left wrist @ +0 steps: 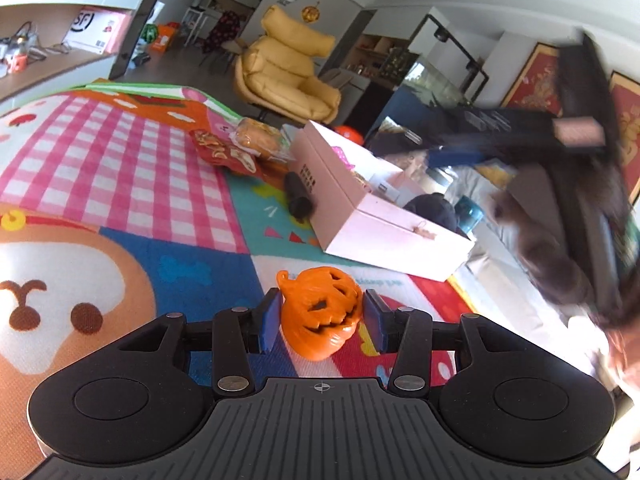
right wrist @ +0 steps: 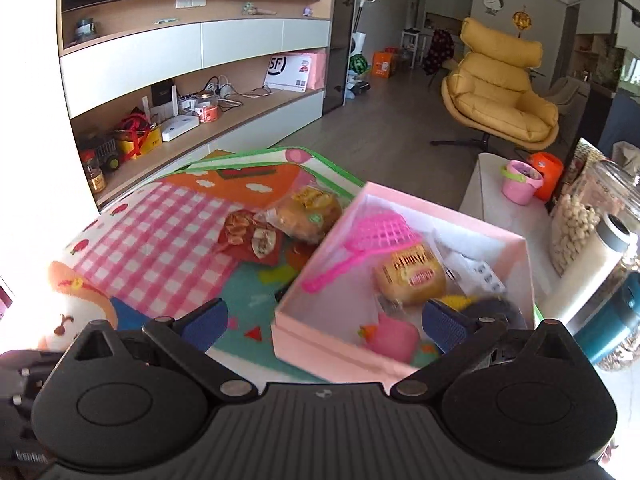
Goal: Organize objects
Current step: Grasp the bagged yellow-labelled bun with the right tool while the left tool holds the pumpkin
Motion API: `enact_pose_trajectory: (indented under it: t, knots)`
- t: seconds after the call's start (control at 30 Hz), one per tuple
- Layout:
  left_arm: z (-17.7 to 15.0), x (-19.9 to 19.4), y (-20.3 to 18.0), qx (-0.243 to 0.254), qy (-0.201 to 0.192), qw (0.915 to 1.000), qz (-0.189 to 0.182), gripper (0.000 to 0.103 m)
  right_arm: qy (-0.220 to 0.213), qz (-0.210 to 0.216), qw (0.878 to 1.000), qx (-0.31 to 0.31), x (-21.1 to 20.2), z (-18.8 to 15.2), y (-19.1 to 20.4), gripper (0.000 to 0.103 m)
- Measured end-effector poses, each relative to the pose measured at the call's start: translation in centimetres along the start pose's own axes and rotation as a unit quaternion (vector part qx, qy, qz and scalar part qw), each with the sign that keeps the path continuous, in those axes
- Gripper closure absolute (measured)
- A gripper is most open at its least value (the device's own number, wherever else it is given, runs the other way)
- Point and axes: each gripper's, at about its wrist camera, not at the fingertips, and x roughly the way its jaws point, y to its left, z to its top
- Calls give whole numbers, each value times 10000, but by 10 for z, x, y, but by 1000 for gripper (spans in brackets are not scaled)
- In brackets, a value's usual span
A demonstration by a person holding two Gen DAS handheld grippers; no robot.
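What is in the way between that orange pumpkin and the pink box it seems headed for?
Nothing visible. The orange pumpkin is clamped in the left gripper, above the play mat, and only bare mat lies between it and the open pink box. The black cylinder lies against the box's far side wall, off that line.

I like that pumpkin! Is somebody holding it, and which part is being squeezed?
Yes. The left tool squeezes the orange pumpkin by its two sides. The right tool is open and holds nothing.

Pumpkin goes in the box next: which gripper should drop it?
Left gripper: it already clamps the orange pumpkin, with the pink box just ahead. The right gripper is open and empty.
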Motion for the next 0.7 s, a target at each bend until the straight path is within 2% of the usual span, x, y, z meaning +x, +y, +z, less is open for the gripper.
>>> enact_pose_trajectory:
  t: [0.2,0.3,0.37,0.5,0.53,0.57,0.6,0.7]
  knots:
    - [-1,-5,2,-37,-198,9998,-61,55,551,-422,9976,-43,103,78,18,0]
    - [-1,-6,4,-116,-248,9996,-92,55,838,-648,9944,28,153,95,27,10]
    - [0,-6,8,-224,-253,9994,-115,55,788,-914,9926,-169,172,102,36,9]
    - [2,-7,14,-419,-247,9987,-169,55,1047,-1252,9863,-228,206,106,36,12]
    - [1,-7,15,-437,-246,9986,-194,55,1156,-1202,9857,-221,210,105,35,21]
    - [1,-7,14,-433,-247,9986,-203,55,1220,-1112,9860,-245,211,104,37,38]
    - [1,-8,14,-420,-254,9986,-206,55,1237,-1040,9863,-321,208,101,40,43]
    - [1,-9,13,-384,-277,9987,-202,55,1172,-832,9879,-586,192,89,52,47]
